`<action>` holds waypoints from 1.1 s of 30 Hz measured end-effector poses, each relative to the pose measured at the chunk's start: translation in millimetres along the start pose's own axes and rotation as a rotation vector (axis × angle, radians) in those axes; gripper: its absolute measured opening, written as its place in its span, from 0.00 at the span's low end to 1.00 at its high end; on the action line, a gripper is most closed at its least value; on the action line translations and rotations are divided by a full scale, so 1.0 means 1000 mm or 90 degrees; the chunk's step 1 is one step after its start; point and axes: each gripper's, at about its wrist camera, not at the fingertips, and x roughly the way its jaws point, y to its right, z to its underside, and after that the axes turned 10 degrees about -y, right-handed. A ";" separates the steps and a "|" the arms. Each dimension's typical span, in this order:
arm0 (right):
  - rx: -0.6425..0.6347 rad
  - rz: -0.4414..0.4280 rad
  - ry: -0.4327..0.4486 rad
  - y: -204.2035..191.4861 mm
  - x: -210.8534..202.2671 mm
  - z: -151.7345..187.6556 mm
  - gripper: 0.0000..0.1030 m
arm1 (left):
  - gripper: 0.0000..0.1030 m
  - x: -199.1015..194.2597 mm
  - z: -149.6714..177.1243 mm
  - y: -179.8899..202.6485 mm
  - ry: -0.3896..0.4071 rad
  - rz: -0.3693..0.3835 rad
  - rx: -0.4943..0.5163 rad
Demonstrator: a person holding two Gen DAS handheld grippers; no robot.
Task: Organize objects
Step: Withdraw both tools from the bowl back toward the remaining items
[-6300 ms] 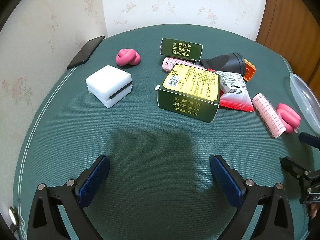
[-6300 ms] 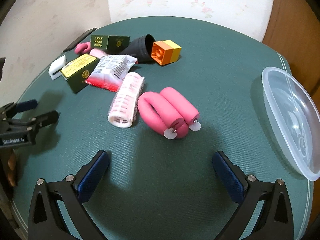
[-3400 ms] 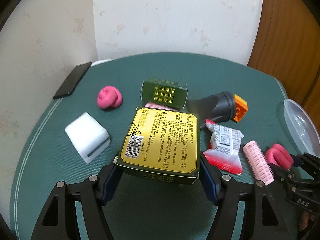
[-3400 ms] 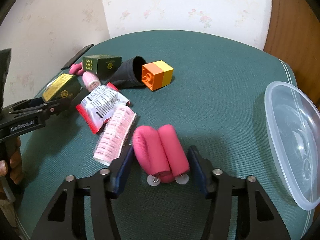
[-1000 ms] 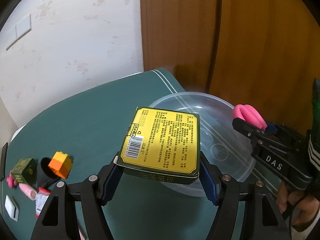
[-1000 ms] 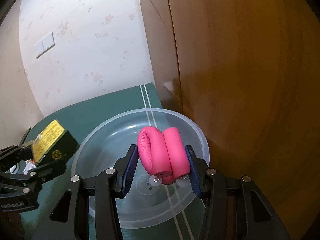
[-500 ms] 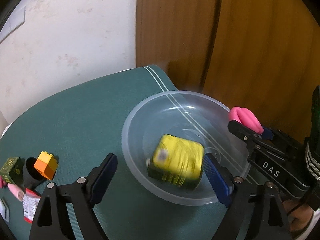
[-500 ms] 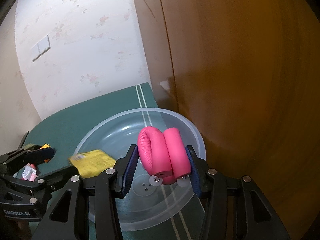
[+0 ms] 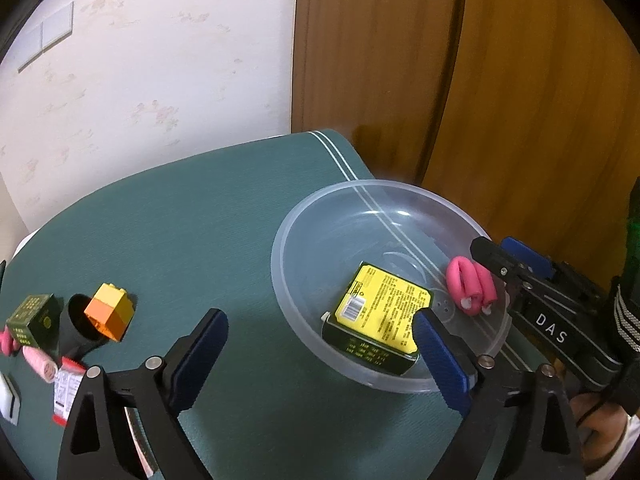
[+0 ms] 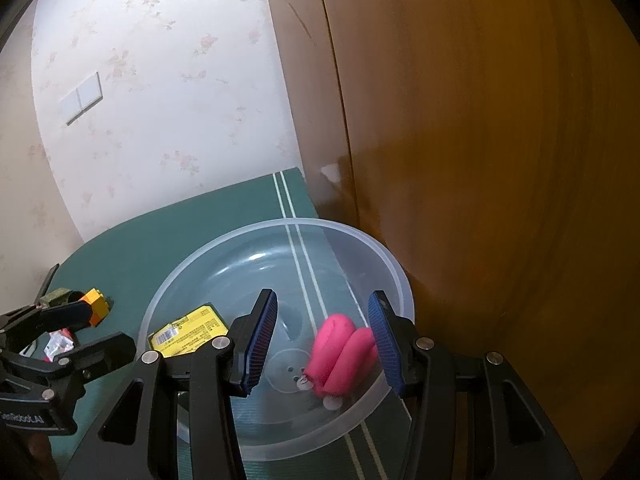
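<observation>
A clear plastic bowl (image 9: 304,224) stands near the right edge of the green table; it also shows in the right wrist view (image 10: 240,248). The green box with a yellow label (image 9: 380,312) lies inside it, also seen from the right wrist (image 10: 188,334). The pink foam curler (image 10: 340,356) lies in the bowl next to the box, seen too in the left wrist view (image 9: 470,286). My left gripper (image 9: 320,354) is open and empty above the bowl's near rim. My right gripper (image 10: 322,344) is open just above the curler.
On the left of the table lie an orange and yellow block (image 9: 110,310), a black cup (image 9: 78,328), a small green box (image 9: 34,318), a pink roller (image 9: 38,362) and a snack packet (image 9: 66,390). A wooden door (image 9: 500,80) stands behind the bowl.
The green box has settled flat in the bowl. My right gripper has opened and the pink curler has dropped into the bowl beside the box.
</observation>
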 end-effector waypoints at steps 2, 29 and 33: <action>-0.007 -0.014 0.003 -0.002 0.000 0.001 0.48 | 0.94 -0.001 0.002 -0.001 0.000 -0.002 -0.003; -0.008 -0.013 0.028 -0.007 -0.002 0.009 0.48 | 0.94 -0.022 0.042 -0.052 -0.003 -0.052 -0.064; -0.008 -0.004 0.033 -0.008 -0.004 0.010 0.48 | 0.94 -0.027 0.048 -0.068 0.000 -0.063 -0.083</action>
